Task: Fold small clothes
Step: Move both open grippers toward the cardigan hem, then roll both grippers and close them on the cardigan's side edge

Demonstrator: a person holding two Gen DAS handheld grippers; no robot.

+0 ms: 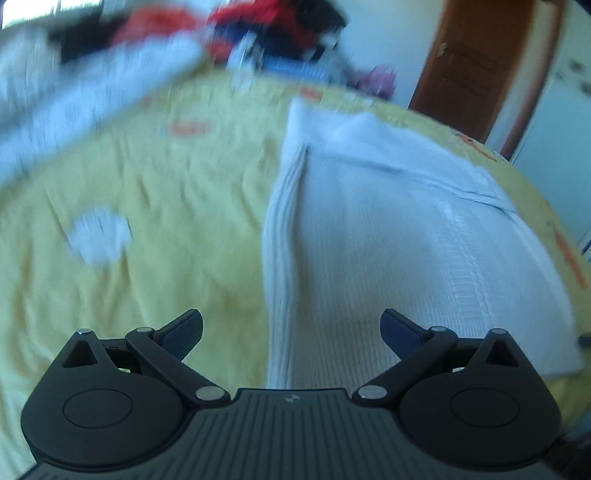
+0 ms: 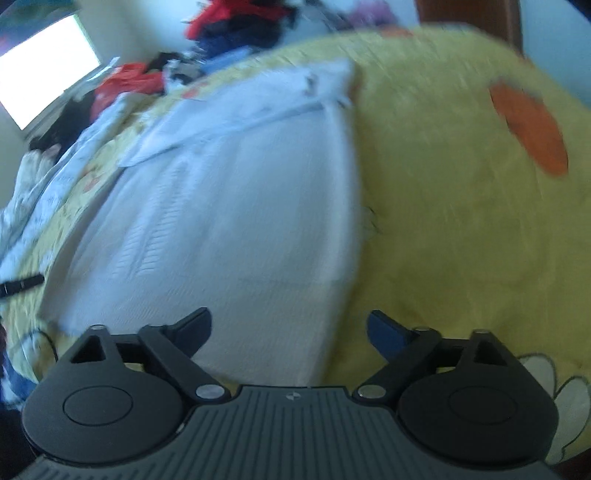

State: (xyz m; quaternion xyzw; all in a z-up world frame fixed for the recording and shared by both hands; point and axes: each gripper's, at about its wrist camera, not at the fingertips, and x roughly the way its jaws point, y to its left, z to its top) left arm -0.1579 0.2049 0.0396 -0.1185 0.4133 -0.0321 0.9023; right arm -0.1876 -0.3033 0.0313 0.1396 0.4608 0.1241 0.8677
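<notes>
Currently: both grippers empty above a folded white garment on the yellow bedspread.

Left gripper (image 1: 291, 330) has its jaws spread wide with nothing between them; it hangs over the left edge of the white garment (image 1: 388, 240), which lies flat on the yellow bedspread (image 1: 147, 221) in a roughly rectangular, partly folded shape. Right gripper (image 2: 290, 330) is likewise spread with nothing clamped, over the garment's right edge (image 2: 229, 206). Both views are blurred, so exact seam positions cannot be read. Risk: a finger catching the top layer would drag the fold open; a pinch that gathers the bedspread along with the cloth would lift both. Loose clothes (image 1: 258, 29) at the far end of the bed lie well apart and pose little risk of snagging.
</notes>
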